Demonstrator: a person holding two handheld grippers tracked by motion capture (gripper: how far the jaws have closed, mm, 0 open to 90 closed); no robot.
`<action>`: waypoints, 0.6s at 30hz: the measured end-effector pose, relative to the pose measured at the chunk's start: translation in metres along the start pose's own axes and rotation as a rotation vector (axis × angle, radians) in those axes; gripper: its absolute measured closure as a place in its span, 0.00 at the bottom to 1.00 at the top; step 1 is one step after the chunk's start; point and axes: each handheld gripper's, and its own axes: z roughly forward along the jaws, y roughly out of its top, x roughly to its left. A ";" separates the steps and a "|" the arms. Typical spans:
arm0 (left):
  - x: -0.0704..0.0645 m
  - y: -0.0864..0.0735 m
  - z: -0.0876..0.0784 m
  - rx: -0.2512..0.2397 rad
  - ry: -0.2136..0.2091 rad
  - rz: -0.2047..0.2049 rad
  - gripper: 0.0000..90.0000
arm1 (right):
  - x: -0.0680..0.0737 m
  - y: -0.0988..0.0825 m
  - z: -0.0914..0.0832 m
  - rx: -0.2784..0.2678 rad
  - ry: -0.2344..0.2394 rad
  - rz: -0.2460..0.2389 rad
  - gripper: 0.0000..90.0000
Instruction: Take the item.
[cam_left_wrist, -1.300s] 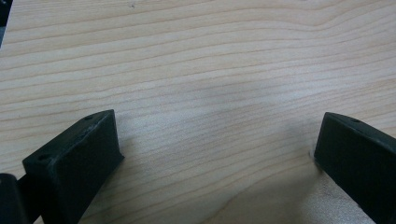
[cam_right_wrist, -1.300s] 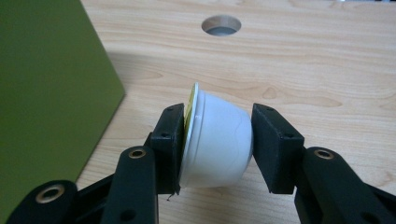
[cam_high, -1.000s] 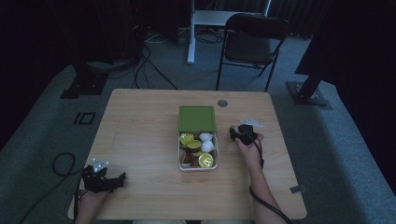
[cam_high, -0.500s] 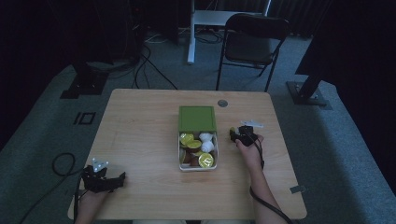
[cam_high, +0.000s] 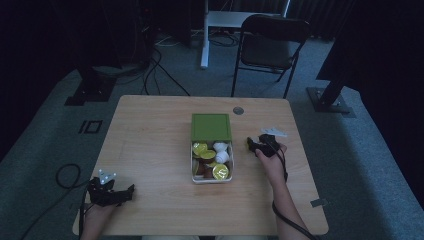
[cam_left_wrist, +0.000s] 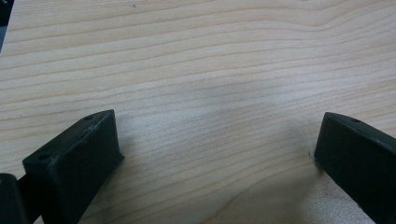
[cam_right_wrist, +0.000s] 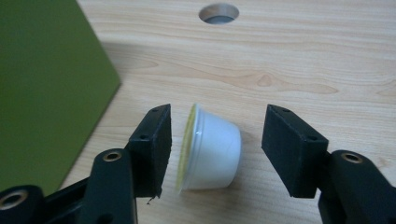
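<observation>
While the right gripper (cam_right_wrist: 215, 140) has just been opening around a small white plastic cup with yellow foil lid (cam_right_wrist: 210, 149) lying sideways on the wooden table (cam_right_wrist: 303, 60), withdraw straight back without nudging it.

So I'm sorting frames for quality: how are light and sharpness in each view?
High view: dim, dark surroundings, table lit, soft detail. Left gripper view: bright, a faint shadow on the wood. Right gripper view: capsule sharp, shadow beside the green lid.
</observation>
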 end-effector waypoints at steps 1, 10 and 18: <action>0.000 0.000 0.000 0.000 0.000 0.000 0.00 | 0.000 0.000 -0.003 -0.006 0.001 -0.004 0.45; 0.000 0.000 0.000 0.000 0.000 0.000 0.00 | -0.007 -0.008 -0.031 -0.034 0.041 -0.033 0.35; 0.000 0.000 0.000 0.000 0.000 0.000 0.00 | -0.017 -0.019 -0.053 -0.051 0.047 -0.060 0.26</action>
